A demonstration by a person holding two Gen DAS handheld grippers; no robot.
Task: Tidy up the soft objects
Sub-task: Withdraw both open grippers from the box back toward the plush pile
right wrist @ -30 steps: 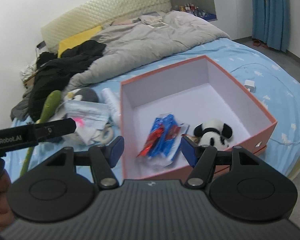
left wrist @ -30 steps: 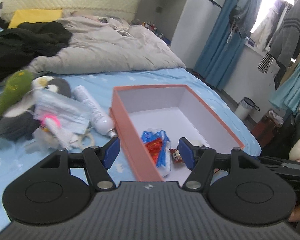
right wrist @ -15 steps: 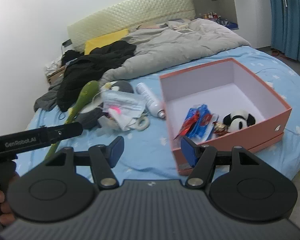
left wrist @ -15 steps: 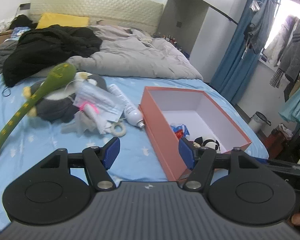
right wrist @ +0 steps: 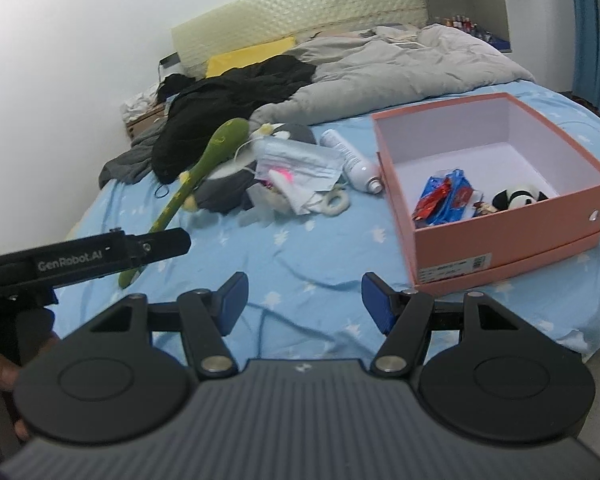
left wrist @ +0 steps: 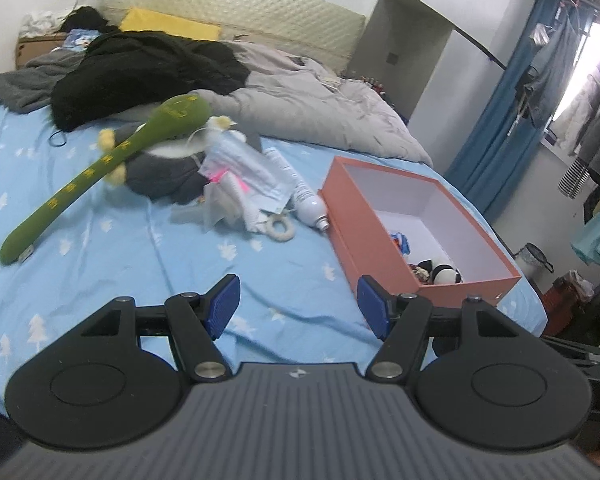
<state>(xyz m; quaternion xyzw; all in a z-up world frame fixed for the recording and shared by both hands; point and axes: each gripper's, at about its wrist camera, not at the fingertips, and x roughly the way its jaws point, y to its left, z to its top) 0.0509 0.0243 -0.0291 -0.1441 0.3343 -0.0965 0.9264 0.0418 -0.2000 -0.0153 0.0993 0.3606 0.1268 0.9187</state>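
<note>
Both tongs, left (left wrist: 298, 306) and right (right wrist: 304, 302), are spread apart, holding nothing, over the blue bed (right wrist: 300, 256). The soft toy pile, green plush (right wrist: 204, 160) included, lies mid-bed; the orange box (right wrist: 512, 224) with the panda (right wrist: 516, 199) sits near the foot edge.

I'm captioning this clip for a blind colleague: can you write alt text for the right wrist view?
An open right gripper hovers empty over a blue star-print bedsheet. Ahead to the right stands an open pink box holding a small panda plush and snack packets; to its left lies a pile with a green plush, face masks and a white bottle.
</note>
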